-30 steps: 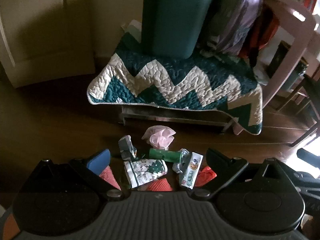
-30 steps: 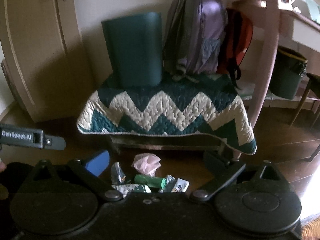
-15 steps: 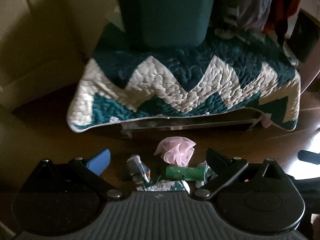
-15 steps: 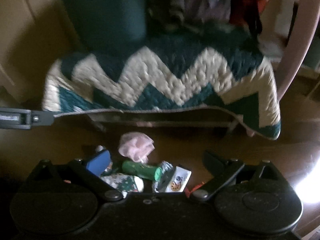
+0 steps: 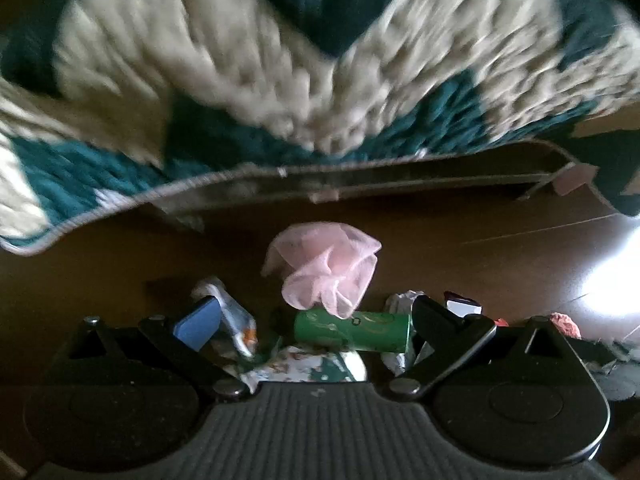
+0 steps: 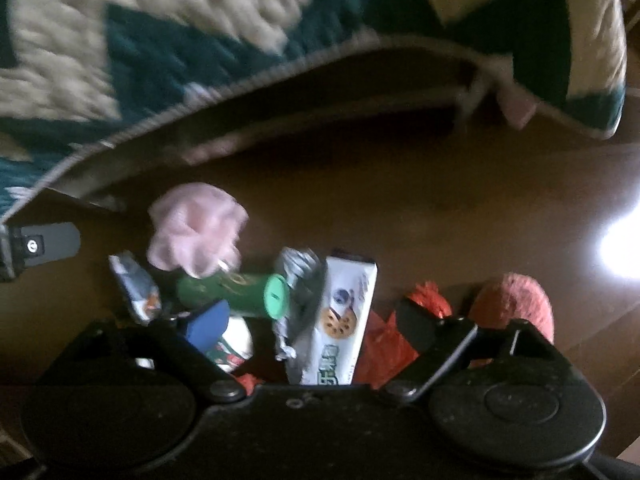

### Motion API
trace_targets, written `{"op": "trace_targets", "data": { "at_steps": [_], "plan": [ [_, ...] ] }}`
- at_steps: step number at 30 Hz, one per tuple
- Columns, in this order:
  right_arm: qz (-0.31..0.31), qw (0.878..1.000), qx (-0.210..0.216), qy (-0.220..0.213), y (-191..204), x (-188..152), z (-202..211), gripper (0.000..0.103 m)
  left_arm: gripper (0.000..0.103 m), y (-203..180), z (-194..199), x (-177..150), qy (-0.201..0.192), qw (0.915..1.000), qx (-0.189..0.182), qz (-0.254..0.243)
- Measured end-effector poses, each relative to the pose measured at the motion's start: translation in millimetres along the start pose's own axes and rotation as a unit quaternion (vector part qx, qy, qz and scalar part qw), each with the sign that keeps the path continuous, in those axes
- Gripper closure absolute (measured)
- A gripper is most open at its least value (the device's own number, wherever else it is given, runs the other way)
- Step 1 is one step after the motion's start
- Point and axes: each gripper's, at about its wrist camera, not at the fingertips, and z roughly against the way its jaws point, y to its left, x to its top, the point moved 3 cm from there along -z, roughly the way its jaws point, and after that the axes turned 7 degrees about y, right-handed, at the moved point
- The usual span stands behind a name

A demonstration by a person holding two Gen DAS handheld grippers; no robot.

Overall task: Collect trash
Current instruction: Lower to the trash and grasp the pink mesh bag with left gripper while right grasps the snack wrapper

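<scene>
Beyond the trash pile [image 5: 320,320], bare floor [image 5: 460,264] reaches the quilt's edge [image 5: 200,180].

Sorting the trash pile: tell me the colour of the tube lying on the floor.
Green tube, lighter green cap; clearest in the right wrist view.

Quilt [image 5: 280,92] teal-cream zigzag; mesh [image 5: 324,268] pink; tube [image 5: 352,330] green.

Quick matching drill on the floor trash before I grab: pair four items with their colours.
Items:
1. netting
2. tube
3. cookie box
4. mesh bag

Colours:
A. white
B. red
C. pink
D. green

Pairs: 1-C, 2-D, 3-A, 4-B
</scene>
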Motion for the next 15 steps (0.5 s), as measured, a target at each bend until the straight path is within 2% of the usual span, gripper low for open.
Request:
{"op": "trace_targets", "data": {
  "at_steps": [6,11,15],
  "plan": [
    [-0.006,0.999,0.006,0.038,-6,12,-56,0.018,0.0,3,-63,10,0.025,0.9996,0.008,0.011],
    [0.019,0.998,0.005,0.057,-6,6,-95,0.018,0.0,10,-104,18,0.038,0.9985,0.001,0.039],
    [0.018,0.997,0.003,0.07,-8,4,-121,0.018,0.0,7,-134,25,0.046,0.9982,0.009,0.037]
  ]
}}
